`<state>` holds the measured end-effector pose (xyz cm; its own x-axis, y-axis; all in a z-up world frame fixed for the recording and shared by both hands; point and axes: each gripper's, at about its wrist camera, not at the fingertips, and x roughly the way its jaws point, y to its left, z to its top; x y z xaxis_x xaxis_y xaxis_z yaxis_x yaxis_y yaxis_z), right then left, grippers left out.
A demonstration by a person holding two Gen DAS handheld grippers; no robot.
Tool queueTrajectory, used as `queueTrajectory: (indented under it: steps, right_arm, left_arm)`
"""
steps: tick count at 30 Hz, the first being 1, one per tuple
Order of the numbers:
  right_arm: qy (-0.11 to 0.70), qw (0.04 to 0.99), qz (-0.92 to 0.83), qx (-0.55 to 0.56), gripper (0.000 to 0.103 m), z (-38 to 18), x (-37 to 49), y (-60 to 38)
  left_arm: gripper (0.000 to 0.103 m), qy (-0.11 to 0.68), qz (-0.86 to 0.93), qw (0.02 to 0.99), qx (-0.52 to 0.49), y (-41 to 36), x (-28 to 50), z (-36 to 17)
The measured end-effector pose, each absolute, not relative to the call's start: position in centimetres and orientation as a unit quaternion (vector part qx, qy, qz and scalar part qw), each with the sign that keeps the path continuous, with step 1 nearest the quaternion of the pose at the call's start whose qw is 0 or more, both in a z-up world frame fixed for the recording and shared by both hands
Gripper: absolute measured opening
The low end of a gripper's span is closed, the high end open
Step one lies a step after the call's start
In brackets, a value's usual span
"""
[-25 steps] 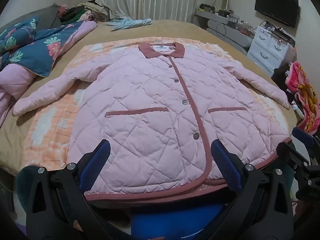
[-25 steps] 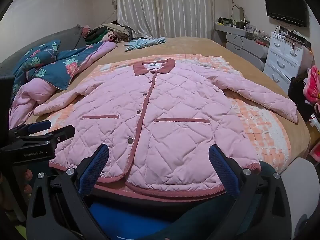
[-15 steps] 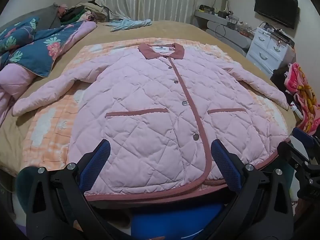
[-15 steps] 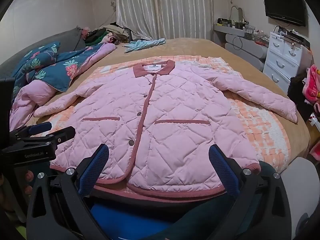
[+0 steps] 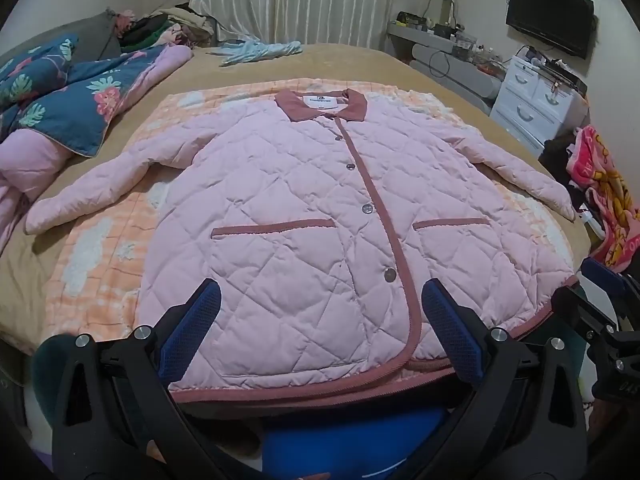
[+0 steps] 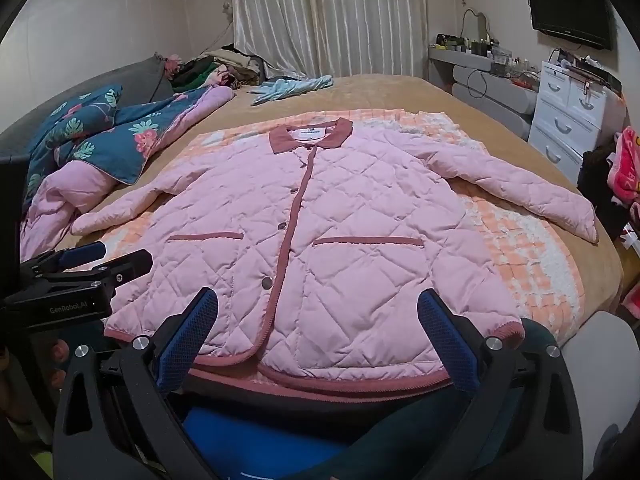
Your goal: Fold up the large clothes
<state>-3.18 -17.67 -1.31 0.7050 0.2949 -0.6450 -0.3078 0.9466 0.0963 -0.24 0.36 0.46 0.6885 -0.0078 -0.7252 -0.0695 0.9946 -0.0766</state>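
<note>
Nothing's really moved: pink quilted jacket (image 5: 320,216) still flat on the bed (image 6: 400,88), both tongs (image 5: 320,320) (image 6: 318,324) spread wide, empty.

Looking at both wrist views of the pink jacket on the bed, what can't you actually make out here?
- Jacket hem: in both wrist views, each gripper's own fingers cover parts of it.
- Collar label: too small to read in either view.
- Jacket's back: lies face down on the orange blanket.
- Left gripper in the right wrist view: cut off by the picture's edge.
- Clothes pile by the curtain: too small and far to tell apart.
</note>
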Motion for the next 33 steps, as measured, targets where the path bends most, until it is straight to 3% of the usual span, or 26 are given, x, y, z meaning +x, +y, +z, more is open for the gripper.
queueTrajectory:
  steps: [33]
  right_arm:
    - [0.343,0.925,0.165,-0.01,0.099,-1.35,-3.39,-17.67]
  left_arm:
    - [0.094,0.391,0.011,0.919,-0.045,-0.19,-0.55,1.21]
